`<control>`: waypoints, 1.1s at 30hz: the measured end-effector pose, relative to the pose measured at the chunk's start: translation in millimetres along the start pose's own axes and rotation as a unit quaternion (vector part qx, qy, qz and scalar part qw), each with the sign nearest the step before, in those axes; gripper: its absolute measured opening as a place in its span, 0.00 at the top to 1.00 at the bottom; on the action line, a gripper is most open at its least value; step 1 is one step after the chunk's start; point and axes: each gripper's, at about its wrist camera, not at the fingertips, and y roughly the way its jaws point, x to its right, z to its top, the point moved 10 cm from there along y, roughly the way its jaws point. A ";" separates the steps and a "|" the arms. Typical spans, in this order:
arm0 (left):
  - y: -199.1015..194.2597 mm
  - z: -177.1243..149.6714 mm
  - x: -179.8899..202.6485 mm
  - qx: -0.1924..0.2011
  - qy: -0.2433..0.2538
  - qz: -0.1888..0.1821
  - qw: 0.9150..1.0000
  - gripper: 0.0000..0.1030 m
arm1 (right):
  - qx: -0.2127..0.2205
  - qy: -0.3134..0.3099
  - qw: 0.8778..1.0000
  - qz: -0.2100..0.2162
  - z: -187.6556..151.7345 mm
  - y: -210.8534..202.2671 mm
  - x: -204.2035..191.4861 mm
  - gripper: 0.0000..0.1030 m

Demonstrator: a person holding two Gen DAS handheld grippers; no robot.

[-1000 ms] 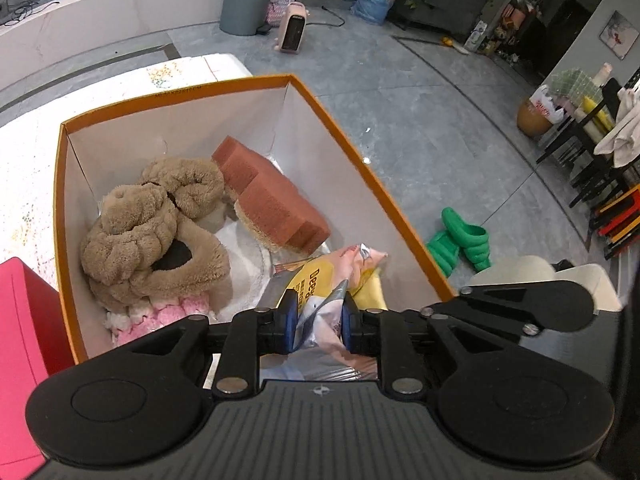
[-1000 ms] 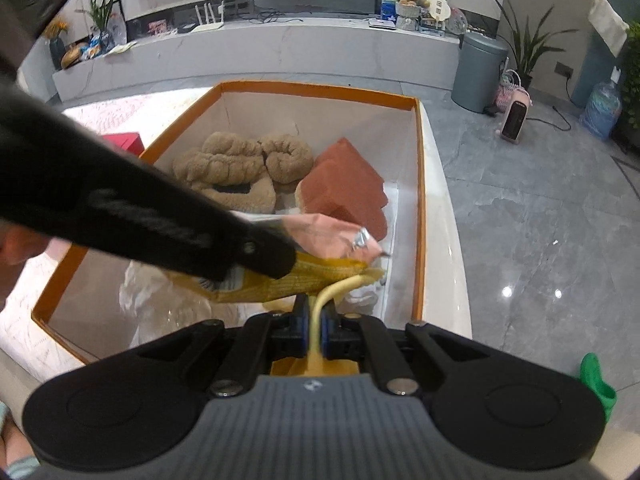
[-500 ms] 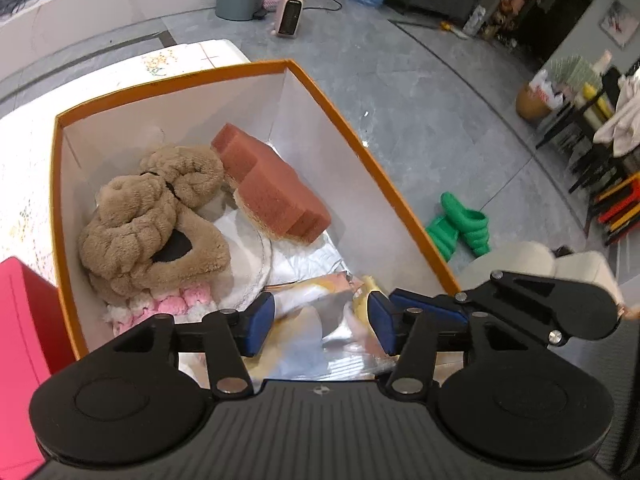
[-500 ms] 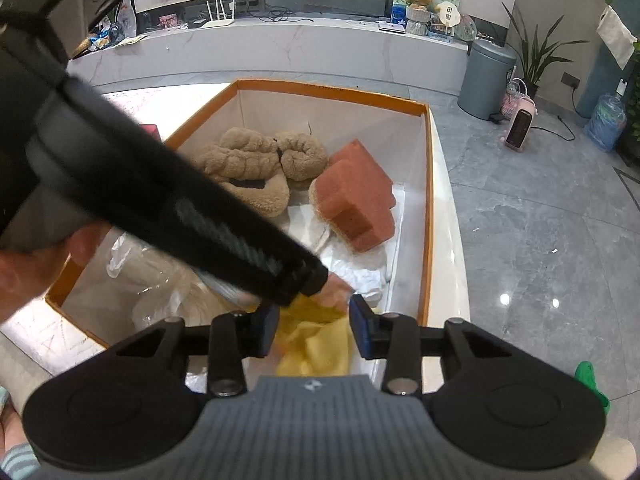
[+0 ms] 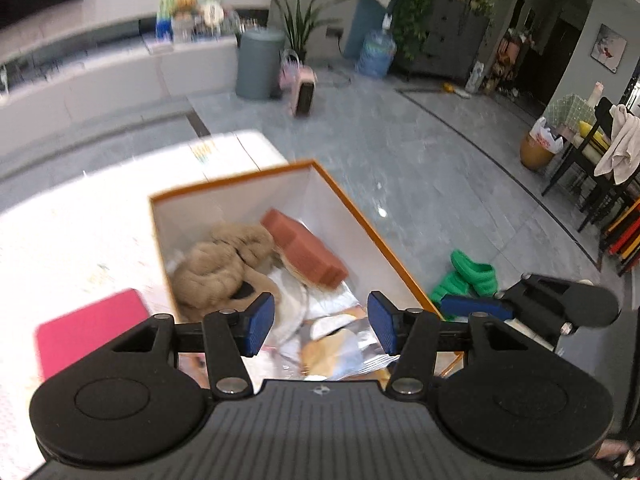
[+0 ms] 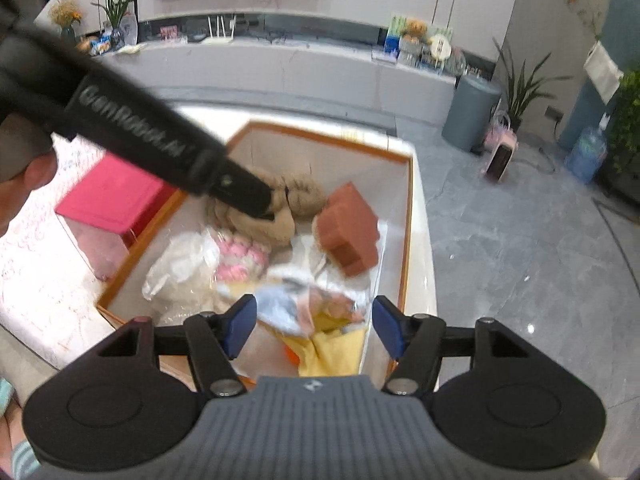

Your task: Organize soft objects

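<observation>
An orange-rimmed white box [image 5: 356, 216] [image 6: 408, 216] stands on the white table. In it lie tan plush slippers [image 5: 224, 268] [image 6: 304, 196], a red-brown sponge block [image 5: 308, 252] [image 6: 352, 232], a pink knitted piece [image 6: 240, 260], a white plastic bag [image 6: 180, 264], a snack bag [image 5: 340, 340] [image 6: 308, 308] and a yellow cloth [image 6: 332, 352]. My left gripper [image 5: 321, 322] is open and empty above the near end of the box. My right gripper [image 6: 314, 326] is open and empty above the snack bag and cloth. The left tool's body [image 6: 120, 120] crosses the right wrist view.
A pink box [image 5: 88, 328] [image 6: 112, 196] sits on the table left of the orange-rimmed box. Green slippers [image 5: 468, 276] lie on the grey floor to the right. A grey bin [image 5: 260, 64], a small heater [image 5: 304, 92] and chairs [image 5: 592, 176] stand farther off.
Both grippers opened and let go: the left released the snack bag, the right released the yellow cloth, both now lying in the box. Both grippers then drew up and back from the box.
</observation>
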 end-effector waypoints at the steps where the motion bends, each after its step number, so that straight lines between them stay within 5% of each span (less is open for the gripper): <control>1: -9.8 -0.9 -1.5 0.012 0.004 0.006 1.000 0.39 | 0.011 0.003 1.000 -0.002 3.7 -6.8 -2.1 0.38; 11: -91.2 -17.6 -16.8 0.134 0.025 0.075 0.988 0.38 | 0.124 0.060 0.990 0.017 25.9 -74.4 -30.9 0.29; 18: -137.2 -46.8 -23.3 0.217 0.049 0.144 0.964 0.33 | 0.202 0.104 0.974 0.027 19.4 -120.9 -53.5 0.20; 22: -148.1 -71.7 -26.2 0.240 0.053 0.172 0.954 0.26 | 0.234 0.130 0.963 0.029 8.2 -135.2 -70.6 0.08; 33: -183.9 -121.3 -42.6 0.263 0.002 0.257 0.930 0.10 | 0.282 0.161 0.946 -0.013 -26.0 -160.5 -122.3 0.03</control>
